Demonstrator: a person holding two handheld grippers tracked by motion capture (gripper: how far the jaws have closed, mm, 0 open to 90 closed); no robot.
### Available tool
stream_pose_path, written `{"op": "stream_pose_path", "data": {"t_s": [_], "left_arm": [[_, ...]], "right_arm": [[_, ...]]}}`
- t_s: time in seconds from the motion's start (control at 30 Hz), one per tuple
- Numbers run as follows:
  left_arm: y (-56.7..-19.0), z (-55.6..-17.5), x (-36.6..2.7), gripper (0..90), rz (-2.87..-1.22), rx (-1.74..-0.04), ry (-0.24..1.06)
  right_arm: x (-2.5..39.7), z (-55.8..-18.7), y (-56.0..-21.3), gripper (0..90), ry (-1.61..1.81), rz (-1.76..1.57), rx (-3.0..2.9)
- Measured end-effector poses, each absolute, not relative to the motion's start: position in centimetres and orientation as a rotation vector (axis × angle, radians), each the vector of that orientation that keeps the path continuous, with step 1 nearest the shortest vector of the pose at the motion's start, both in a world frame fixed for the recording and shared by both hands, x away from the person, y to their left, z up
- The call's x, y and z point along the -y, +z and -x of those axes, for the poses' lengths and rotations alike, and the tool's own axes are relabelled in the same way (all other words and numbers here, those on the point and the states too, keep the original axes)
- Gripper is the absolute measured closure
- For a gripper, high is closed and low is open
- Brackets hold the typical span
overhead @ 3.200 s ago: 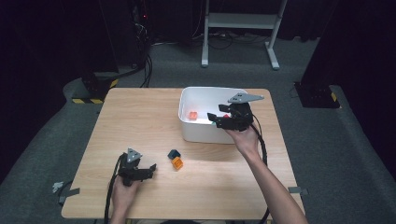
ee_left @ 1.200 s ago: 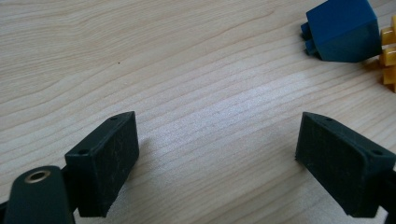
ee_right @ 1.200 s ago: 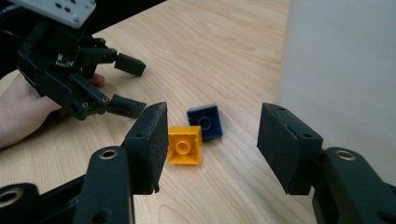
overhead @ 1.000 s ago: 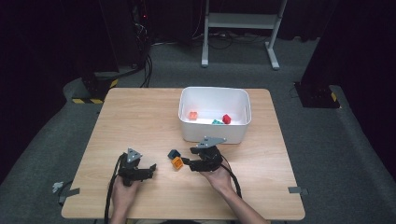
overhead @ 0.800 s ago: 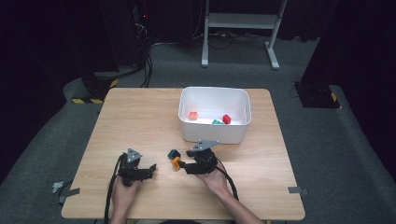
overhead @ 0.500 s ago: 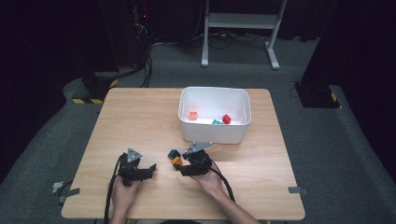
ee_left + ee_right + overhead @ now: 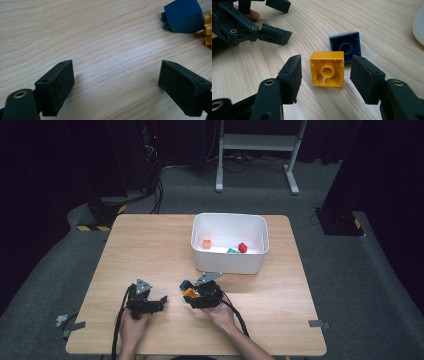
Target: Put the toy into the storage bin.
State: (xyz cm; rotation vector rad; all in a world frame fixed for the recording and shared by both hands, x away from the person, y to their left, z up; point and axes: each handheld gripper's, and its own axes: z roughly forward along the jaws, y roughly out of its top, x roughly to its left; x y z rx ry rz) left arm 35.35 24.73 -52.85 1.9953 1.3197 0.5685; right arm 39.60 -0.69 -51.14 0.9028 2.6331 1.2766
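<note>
In the right gripper view the right gripper (image 7: 325, 75) has its jaws spread wide, one pad on each side of the yellow brick (image 7: 327, 69), with a gap left on both sides: straddling, not yet gripping. The brick lies on its side on the wooden table (image 7: 387, 30), its hollow underside and central tube facing the camera. It is square in outline with no clear long axis; its stud-to-socket axis runs level with the table and points back between the pads. Its studs must face away, toward 12 o'clock, though they are hidden here.

Just behind it at 1 o'clock lies the blue brick (image 7: 345, 47), also hollow side toward the camera, seemingly touching the yellow one.

What has changed: three seconds ago the right gripper hung over the white bin (image 7: 229, 242); a second ago it was down on the table beside the bricks, and it has since slid toward them until its jaws bracket the yellow one (image 7: 190, 293). I judge that one drop is finished and the next pick is about to close.

From above, the bricks sit at 7 o'clock from the bin, which holds an orange piece (image 7: 206, 243), a teal piece (image 7: 232, 251) and a red piece (image 7: 242, 247). The left gripper (image 7: 162, 300) rests at 9 o'clock from the bricks, jaws wide and empty, unmoved.
</note>
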Motion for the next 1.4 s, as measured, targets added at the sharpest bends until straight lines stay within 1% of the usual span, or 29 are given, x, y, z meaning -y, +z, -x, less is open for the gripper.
{"op": "stream_pose_path", "data": {"t_s": [0.17,0.43,0.77,1.4], "left_arm": [[-52.8,-35.4,-24.7,13.1,-1.995,-1.32,0.569],[-52.8,-35.3,-24.7,13.1,-1.995,-1.32,0.569],[-52.8,-35.3,-24.7,13.1,-1.995,-1.32,0.568],[-52.8,-35.4,-24.7,13.1,-1.995,-1.32,0.569]], "right_arm": [[0.3,-39.6,-51.4,45.4,1.256,-0.896,-2.643],[0.0,-39.4,-51.6,56.3,1.201,-0.879,-2.633],[0.3,-39.2,-51.3,58.2,1.209,-0.88,-2.622],[2.8,-39.3,-49.6,58.5,1.262,-0.874,-2.587]]}}
